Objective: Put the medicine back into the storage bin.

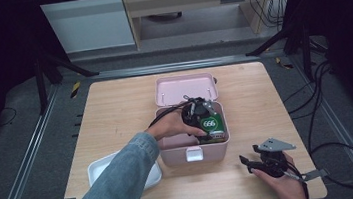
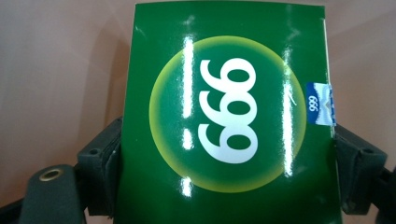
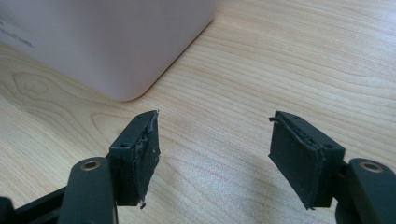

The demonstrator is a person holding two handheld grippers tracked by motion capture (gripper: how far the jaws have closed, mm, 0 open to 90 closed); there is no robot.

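A glossy green pack (image 1: 211, 124) printed with white digits in a yellow circle sits low inside the open pink box (image 1: 171, 156). My left gripper (image 1: 206, 120) is shut on it. In the left gripper view the black pads (image 2: 107, 158) press both sides of the green pack (image 2: 229, 112), with the pink inside of the box behind it. My right gripper (image 1: 249, 156) rests low over the table at the front right, open. In the right gripper view its jaws (image 3: 215, 149) stand wide apart over bare wood, near a rounded corner of the pink box (image 3: 107, 42).
The box's lid (image 1: 186, 88) stands open at the back, and a white latch (image 1: 194, 154) sits on the front wall. A white tray (image 1: 101, 169) lies at the front left, partly under the sleeve. The wooden table (image 1: 115, 111) has bare wood on both sides of the box.
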